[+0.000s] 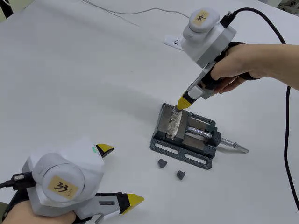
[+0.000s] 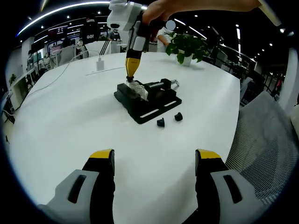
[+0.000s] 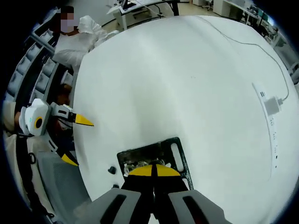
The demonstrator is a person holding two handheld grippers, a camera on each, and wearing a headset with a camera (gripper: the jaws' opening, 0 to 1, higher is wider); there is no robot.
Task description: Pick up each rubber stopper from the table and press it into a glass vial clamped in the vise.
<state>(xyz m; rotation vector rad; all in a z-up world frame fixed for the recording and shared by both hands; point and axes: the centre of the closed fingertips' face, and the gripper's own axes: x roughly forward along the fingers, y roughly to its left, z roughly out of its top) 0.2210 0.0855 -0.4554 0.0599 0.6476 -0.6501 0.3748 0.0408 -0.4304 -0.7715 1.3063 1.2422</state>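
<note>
A dark metal vise (image 1: 161, 148) stands right of centre on the white table, with clear glass vials (image 1: 174, 124) clamped in its jaws. My right gripper (image 1: 183, 103) is shut, its yellow tips pointing down onto the top of the vials. From its own view the shut tips (image 3: 153, 170) cover the vise (image 3: 174, 154). Two small dark rubber stoppers (image 1: 162, 163) (image 1: 181, 174) lie loose in front of the vise. My left gripper (image 1: 119, 175) hovers open at the near left, well apart from them. Its view shows the vise (image 2: 154, 105) and stoppers (image 2: 160, 122) ahead.
A white power strip (image 1: 173, 42) with a thin cable lies at the far side. The vise's screw handle (image 1: 233, 146) sticks out to the right. A black cable (image 1: 286, 140) trails down the right. A grey chair (image 2: 268, 140) stands past the table edge.
</note>
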